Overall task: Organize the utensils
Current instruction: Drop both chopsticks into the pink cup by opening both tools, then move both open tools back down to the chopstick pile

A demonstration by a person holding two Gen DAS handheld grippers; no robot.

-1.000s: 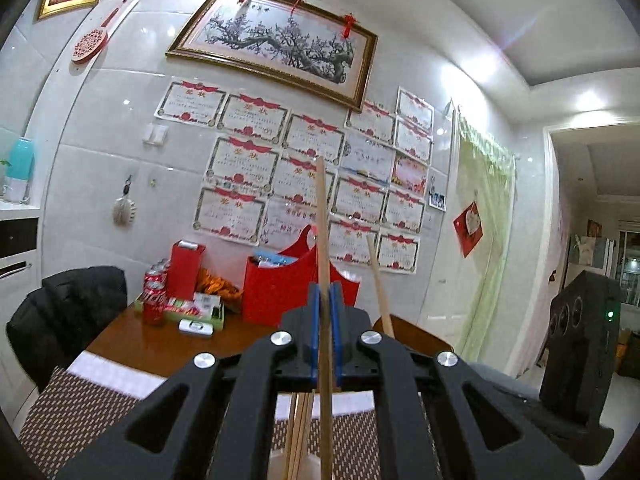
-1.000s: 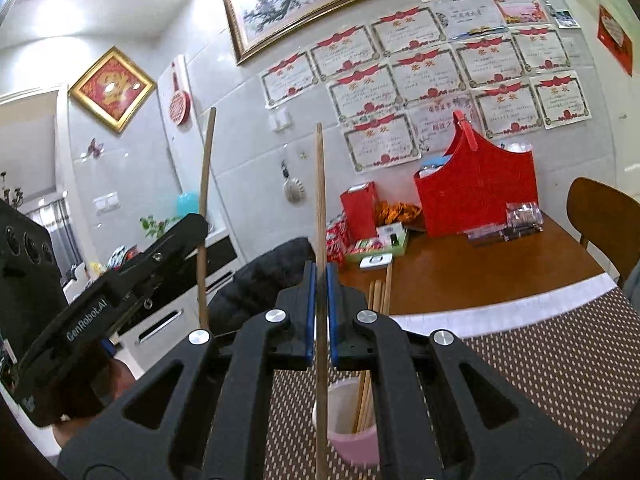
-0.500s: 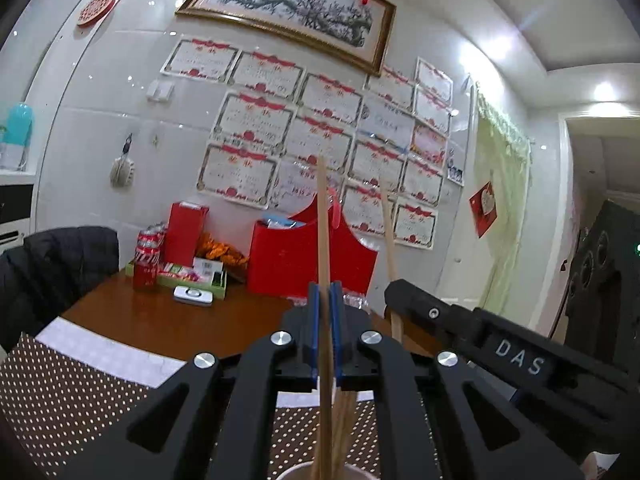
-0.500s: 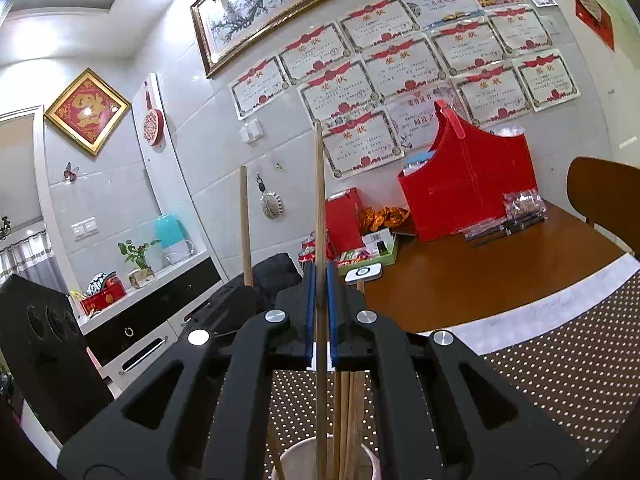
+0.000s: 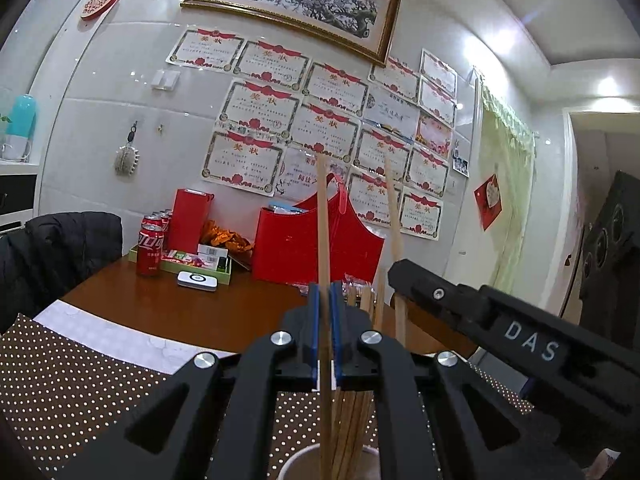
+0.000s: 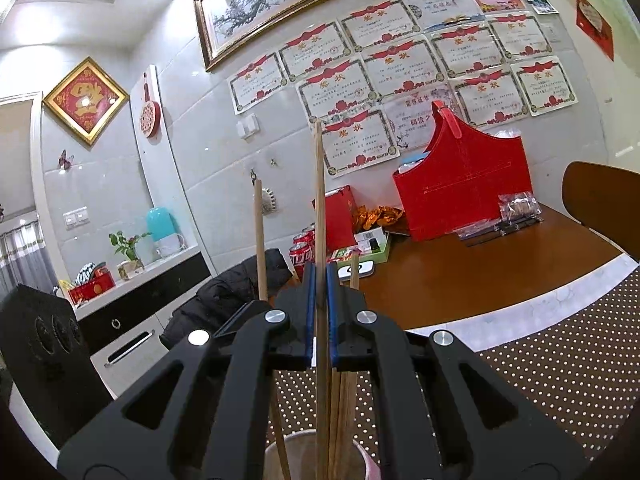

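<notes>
Standing in cup point(image 6: 372, 466): chopsticks point(image 6: 344, 408); each tool gripping one upright.

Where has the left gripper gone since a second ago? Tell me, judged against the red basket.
Yes, it has moved down. The left gripper, shut on a chopstick, now sits level with the red basket base, and the cup rim shows below.

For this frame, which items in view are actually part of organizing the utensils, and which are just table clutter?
Part of the job:
- left gripper, shut on a chopstick
- right gripper, shut on a second chopstick
- cup holding the other chopsticks

Just lying about:
- red basket
- soda cans
- red box
- black jacket
</notes>
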